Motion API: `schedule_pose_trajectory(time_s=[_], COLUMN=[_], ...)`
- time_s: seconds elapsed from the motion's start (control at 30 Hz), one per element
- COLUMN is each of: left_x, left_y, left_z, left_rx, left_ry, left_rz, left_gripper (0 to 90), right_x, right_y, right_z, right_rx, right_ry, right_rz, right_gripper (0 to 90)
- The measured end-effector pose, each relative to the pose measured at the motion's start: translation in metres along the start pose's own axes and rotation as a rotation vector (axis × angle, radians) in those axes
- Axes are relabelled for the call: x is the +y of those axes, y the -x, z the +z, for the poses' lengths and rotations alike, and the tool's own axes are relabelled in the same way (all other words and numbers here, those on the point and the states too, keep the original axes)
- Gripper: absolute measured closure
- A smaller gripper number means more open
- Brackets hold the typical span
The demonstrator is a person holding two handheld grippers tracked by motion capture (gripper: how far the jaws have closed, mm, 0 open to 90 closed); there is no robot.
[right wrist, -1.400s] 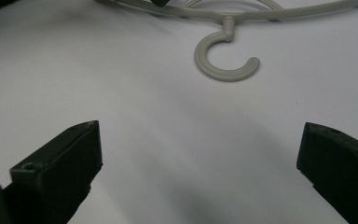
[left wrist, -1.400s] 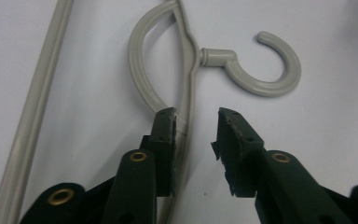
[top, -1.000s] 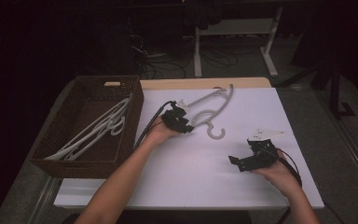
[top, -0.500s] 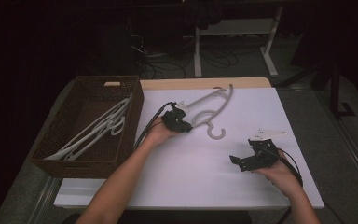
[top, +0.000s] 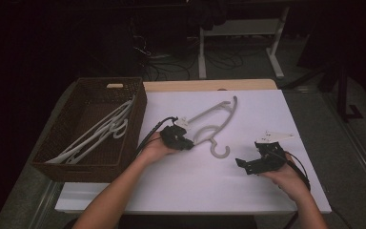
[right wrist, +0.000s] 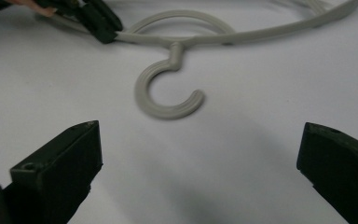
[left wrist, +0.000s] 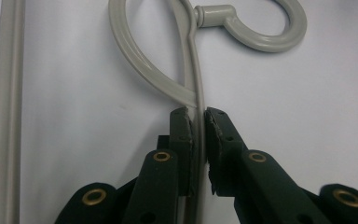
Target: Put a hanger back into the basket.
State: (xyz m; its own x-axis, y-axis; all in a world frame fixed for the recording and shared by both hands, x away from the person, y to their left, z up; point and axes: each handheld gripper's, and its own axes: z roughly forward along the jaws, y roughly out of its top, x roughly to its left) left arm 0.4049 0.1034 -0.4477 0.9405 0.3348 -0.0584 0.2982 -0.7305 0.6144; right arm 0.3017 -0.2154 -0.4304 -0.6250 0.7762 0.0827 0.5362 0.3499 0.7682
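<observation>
Here, in the high view, a grey plastic hanger lies flat on the white bench, just right of a brown wicker basket. White hangers already lie in the basket, so the grey one looks bound for the same place. The left tool sits at the hanger's near arm, beside the hook, a thin spot that is easy to pinch. The right tool rests low on the bench, well apart from the hanger, with the person's hand under it. It seems to be waiting, since one tool is enough for so light a thing.

In the left gripper view, the left tool has just been closing, and its jaws now press on the hanger's thin arm from both sides. The round hook lies farther up, flat on the bench. The grip is near the hook, likely so the hanger will not swing much when lifted.

In the right gripper view, the right tool has its jaws spread wide with nothing between them. They point at the hook, which lies near but untouched. The left tool shows at the top left, clamped on the hanger's arm.
</observation>
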Motion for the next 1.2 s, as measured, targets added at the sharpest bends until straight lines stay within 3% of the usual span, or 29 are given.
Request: schedule_pose_trajectory(time_s=[0.43,0.57,0.63,0.67,0.7,0.77,0.83,0.87,0.93,1.0,1.2], left_x=[-0.025,-0.032,-0.034,-0.034,-0.034,-0.033,-0.033,-0.033,-0.034,-0.036,-0.038], left_y=[0.050,0.052,0.051,0.051,0.050,0.049,0.049,0.050,0.051,0.052,0.051], left_z=[-0.019,-0.021,-0.023,-0.027,-0.030,-0.042,-0.045,-0.049,-0.054,-0.061,-0.071], left_rx=[-0.084,-0.090,-0.094,-0.093,-0.097,-0.111,-0.114,-0.110,-0.115,-0.106,-0.097], left_ry=[-0.018,-0.002,0.025,0.048,0.061,0.120,0.135,0.150,0.165,0.178,0.209], left_rz=[0.073,0.061,0.047,0.031,0.023,-0.011,-0.019,-0.028,-0.042,-0.052,-0.085], left_gripper=[81.3,80.4,75.2,67.6,67.6,55.4,51.6,42.9,40.2,31.8,21.3], right_x=[0.000,0.000,0.000,0.001,0.001,0.002,0.003,0.005,0.007,0.013,0.031], right_y=[-0.001,-0.001,-0.001,-0.001,-0.001,-0.002,-0.002,-0.002,-0.002,-0.002,-0.001], right_z=[0.000,0.000,0.000,0.000,0.000,0.001,0.002,0.003,0.003,0.006,0.015], right_rx=[-0.002,-0.004,-0.005,-0.005,-0.005,-0.003,-0.004,0.000,0.000,0.004,0.010], right_ry=[-0.003,-0.005,-0.003,-0.001,-0.001,-0.004,-0.003,-0.004,-0.005,-0.007,-0.027], right_rz=[0.000,0.000,0.001,0.002,0.002,0.004,0.002,0.004,0.001,-0.005,-0.018], right_gripper=[0.0,0.0,0.0,0.0,0.0,0.0,0.0,0.0,0.0,0.0,0.0])
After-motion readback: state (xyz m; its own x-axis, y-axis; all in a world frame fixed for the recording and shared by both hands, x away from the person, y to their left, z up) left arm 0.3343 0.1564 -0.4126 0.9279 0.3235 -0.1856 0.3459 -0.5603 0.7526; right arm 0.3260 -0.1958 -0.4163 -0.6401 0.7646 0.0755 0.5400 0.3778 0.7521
